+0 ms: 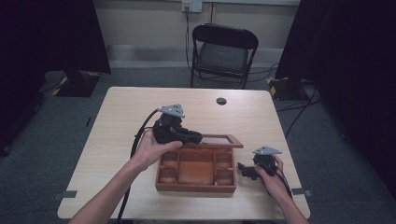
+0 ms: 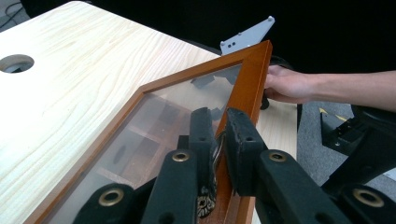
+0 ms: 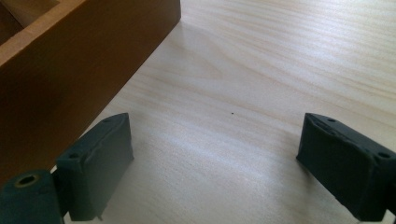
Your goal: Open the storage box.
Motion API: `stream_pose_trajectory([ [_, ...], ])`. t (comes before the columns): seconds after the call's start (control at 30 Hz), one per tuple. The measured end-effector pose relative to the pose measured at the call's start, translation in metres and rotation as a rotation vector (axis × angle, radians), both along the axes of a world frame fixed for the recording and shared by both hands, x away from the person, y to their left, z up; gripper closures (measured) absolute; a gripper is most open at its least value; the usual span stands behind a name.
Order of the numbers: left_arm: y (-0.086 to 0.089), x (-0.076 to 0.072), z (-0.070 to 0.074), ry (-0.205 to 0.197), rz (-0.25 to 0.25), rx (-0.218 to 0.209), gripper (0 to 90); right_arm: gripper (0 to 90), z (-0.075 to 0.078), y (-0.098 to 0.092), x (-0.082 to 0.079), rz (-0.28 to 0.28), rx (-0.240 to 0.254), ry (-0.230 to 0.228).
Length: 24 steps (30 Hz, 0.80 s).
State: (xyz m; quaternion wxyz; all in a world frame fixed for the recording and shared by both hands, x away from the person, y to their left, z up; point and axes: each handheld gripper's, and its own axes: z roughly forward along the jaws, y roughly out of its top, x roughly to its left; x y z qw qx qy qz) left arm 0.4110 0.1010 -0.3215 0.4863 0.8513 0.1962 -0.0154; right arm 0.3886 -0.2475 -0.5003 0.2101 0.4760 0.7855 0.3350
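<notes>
Pinching the wooden frame of the lid (image 2: 250,79), the left gripper (image 2: 219,140) has its two black jaws pressed onto the frame's edge from both sides, with a small metal clasp between them. The lid has a clear pane set in an orange-brown frame, and through the pane the compartments of the box are seen dimly. In the high view the left gripper (image 1: 194,136) is at the back left corner of the wooden box (image 1: 196,175), where the lid (image 1: 219,140) stands raised from the back edge.

The right gripper (image 3: 215,158) has its jaws spread wide, and between them there is nothing but bare table; it holds nothing. Its left jaw is just beside the outer side wall of the box (image 3: 70,79); whether it touches the wall I cannot tell. In the high view the right gripper (image 1: 243,169) is low over the table, just to the right of the box.

The left hand (image 1: 152,147) wraps the gripper body from below, with the forearm coming in diagonally from the bottom left. The right hand (image 1: 271,177) holds its gripper from behind, with the wrist near the table's front right edge.

The box is rectangular and shallow, divided into one large middle compartment and smaller ones at each side. It sits toward the front of the table (image 1: 121,116), which is of pale wood grain with rounded corners and a round cable hole (image 1: 221,101) near its far edge. A dark folding chair (image 1: 223,53) stands behind the table on grey carpet.
</notes>
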Motion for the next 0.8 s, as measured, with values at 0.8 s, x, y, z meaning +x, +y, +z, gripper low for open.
stream_pose_trajectory([
  [0.8, 0.0029, 0.0079, 0.0047, -0.002, 0.033, -0.038, 82.1, 9.4, 0.0001, 0.0001, -0.0002, -0.002, 0.000, 0.002],
])
